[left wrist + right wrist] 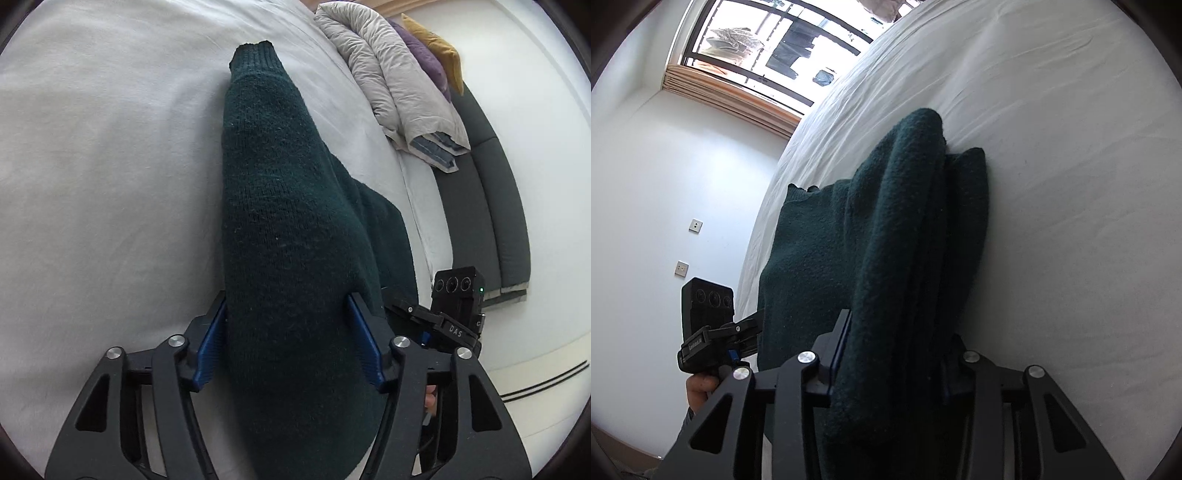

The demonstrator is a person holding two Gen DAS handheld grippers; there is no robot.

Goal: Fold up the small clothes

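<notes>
White bed sheet point(92, 184) fills both views; the green sweater point(295, 240) hangs down frame centre, pinched by left gripper point(291, 332) and right gripper point(894, 350). Thick bunched knit may creep out of either clamp, or drop crooked and spoil the fold.

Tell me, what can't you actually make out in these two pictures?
- Dark green sweater: its near end runs off the bottom edge of the left wrist view.
- Right gripper: its right finger pad is buried under the knit in the right wrist view.
- Folded duvet: hides most of the purple and yellow cushions behind it.
- Clothes outside the window: too small to identify.
</notes>
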